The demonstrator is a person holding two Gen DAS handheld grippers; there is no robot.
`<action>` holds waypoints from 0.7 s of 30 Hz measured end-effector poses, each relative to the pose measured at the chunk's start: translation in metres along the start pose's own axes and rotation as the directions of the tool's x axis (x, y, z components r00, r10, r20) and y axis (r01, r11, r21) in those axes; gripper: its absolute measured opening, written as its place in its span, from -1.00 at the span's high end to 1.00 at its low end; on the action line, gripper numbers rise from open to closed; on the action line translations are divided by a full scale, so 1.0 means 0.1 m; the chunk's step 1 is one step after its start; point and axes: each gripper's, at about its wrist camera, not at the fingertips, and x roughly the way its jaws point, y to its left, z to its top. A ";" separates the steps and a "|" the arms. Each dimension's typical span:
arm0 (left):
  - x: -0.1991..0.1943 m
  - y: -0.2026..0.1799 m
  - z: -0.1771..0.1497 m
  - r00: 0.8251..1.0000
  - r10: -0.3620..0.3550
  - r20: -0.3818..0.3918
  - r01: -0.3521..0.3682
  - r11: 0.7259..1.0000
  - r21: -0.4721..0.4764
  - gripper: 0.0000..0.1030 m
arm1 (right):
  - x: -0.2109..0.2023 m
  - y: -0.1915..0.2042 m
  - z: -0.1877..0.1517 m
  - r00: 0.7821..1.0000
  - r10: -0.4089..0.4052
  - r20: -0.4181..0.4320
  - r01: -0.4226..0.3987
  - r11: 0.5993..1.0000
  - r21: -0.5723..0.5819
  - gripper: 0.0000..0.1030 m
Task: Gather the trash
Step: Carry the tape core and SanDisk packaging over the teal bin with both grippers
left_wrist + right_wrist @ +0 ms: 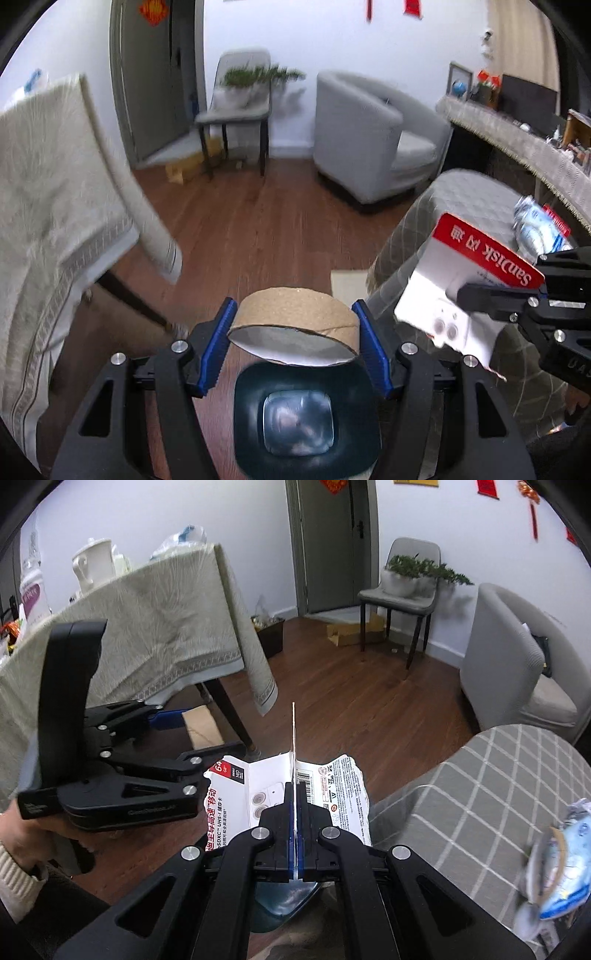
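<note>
- The left gripper (293, 332) holds a cardboard tape roll (295, 314) crosswise, its blue pads (218, 345) pressed on either side of the ring.
- Right under that roll sits a dark green bin (306, 417) with its mouth open; something pale and shiny lies at the bottom, too blurred to name.
- The right gripper (295, 830) is clamped tight on a torn memory-card package (332, 786), red and white, which stands on edge between the pads with flaps spread left and right.
- From the left wrist view that same package (472, 273) hangs just to the right of the roll, close beside it but not touching.
- A sliver of the bin (284, 897) shows below the right gripper's fingers.
- A person's hand (22, 827) in a cream knit sleeve (14, 871) grips the left tool's handle.
- To the left stands a table draped in a beige cloth (155, 620), its corner hanging near the left gripper; a white jug (92, 565) and a plastic bag (184, 537) sit on top.
- To the right a grey checked cushion (498, 794) crowds in close, with a crumpled blue wrapper (565, 867) at its edge.
- Farther off on the wood floor (258, 221): a grey armchair (369, 136), a chair carrying a potted plant (406, 572), a flattened carton (351, 631) and a closed door (332, 542).
</note>
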 end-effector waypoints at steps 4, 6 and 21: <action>0.20 0.12 -0.14 0.991 -0.025 -0.135 0.020 0.999 -0.037 -0.29 | 0.16 0.09 -0.01 0.999 0.006 -0.040 -0.006 1.000 0.000 0.99; 0.31 0.16 -0.23 0.981 -0.031 -0.192 0.022 0.999 -0.046 -0.29 | 0.21 0.11 -0.01 0.998 0.005 -0.055 -0.005 1.000 0.004 0.99; 0.82 0.25 -0.84 0.911 -0.093 -0.401 0.089 0.996 -0.029 -0.40 | 0.63 0.27 0.03 0.993 -0.009 -0.121 0.011 1.000 0.021 0.99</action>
